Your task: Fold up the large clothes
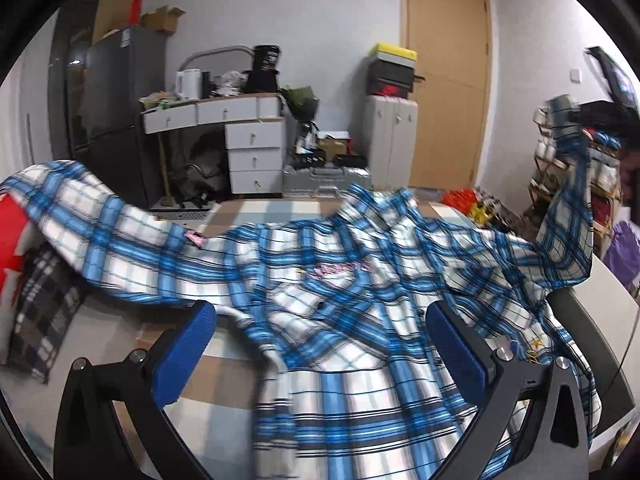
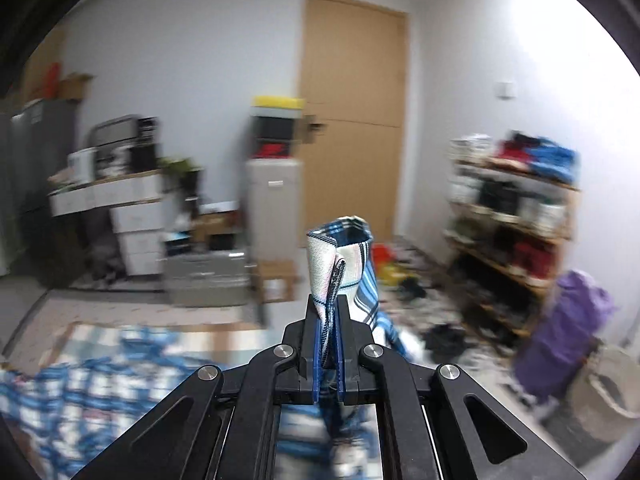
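A large blue-and-white plaid shirt [image 1: 328, 280] lies rumpled across a surface with a checked cover [image 1: 224, 364]. My left gripper [image 1: 320, 344] hovers low over the shirt's lower part. It is open, its blue pads [image 1: 184, 356] wide apart and pressing on nothing. At the right of the left wrist view, my right gripper [image 1: 564, 114] holds one sleeve high, so the cloth hangs down from it. In the right wrist view, my right gripper [image 2: 329, 312] is shut on the shirt cuff [image 2: 340, 256], which sticks up past the fingertips. The rest of the shirt [image 2: 92, 392] lies blurred below.
A red pillow [image 1: 12, 248] and a dark checked cushion [image 1: 44, 312] lie at the left. Beyond stand a white drawer desk [image 1: 240, 140], a dark fridge [image 1: 112, 120], a wooden door [image 1: 448, 92] and a shelf of clothes [image 2: 516, 216]. A purple bag [image 2: 560, 332] and basket [image 2: 608, 396] stand at the right.
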